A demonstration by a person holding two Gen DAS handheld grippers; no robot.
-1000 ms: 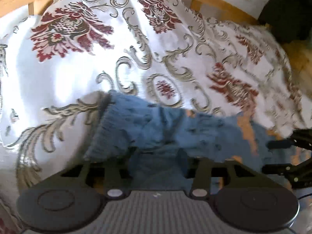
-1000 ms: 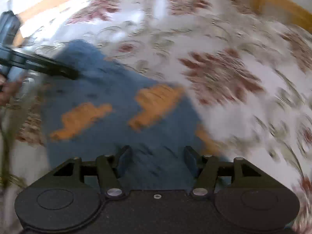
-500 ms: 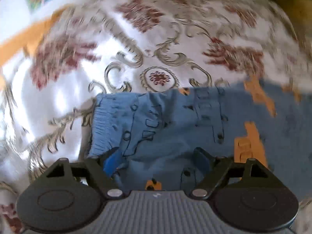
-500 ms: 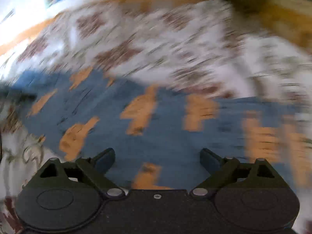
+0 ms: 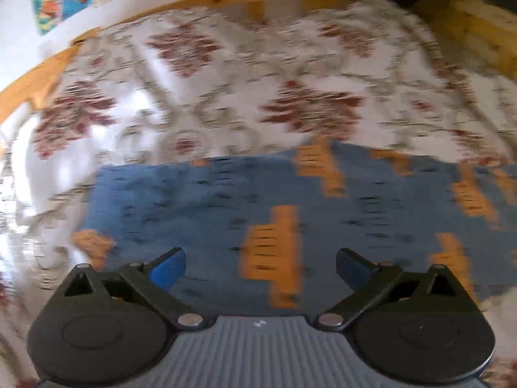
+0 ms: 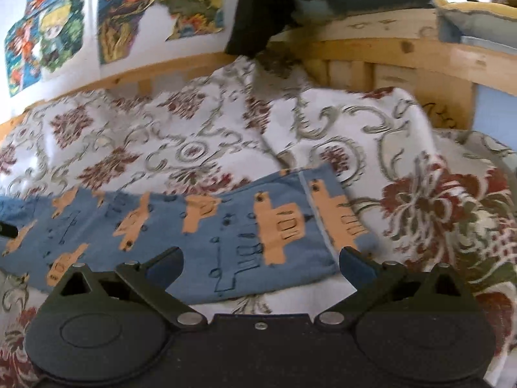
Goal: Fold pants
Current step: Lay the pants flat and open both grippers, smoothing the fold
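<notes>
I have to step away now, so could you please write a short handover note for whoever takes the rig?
Left gripper: open, holding nothing, above the pants.
Right gripper: open, holding nothing, over the pants' right end.
Pants: lying flat as a long band across the patterned bedspread; left view is blurred.
Done: pants laid out, possibly folded once lengthwise; I cannot tell for sure.
Left: grip one end and fold it across to the other, then smooth.
</notes>
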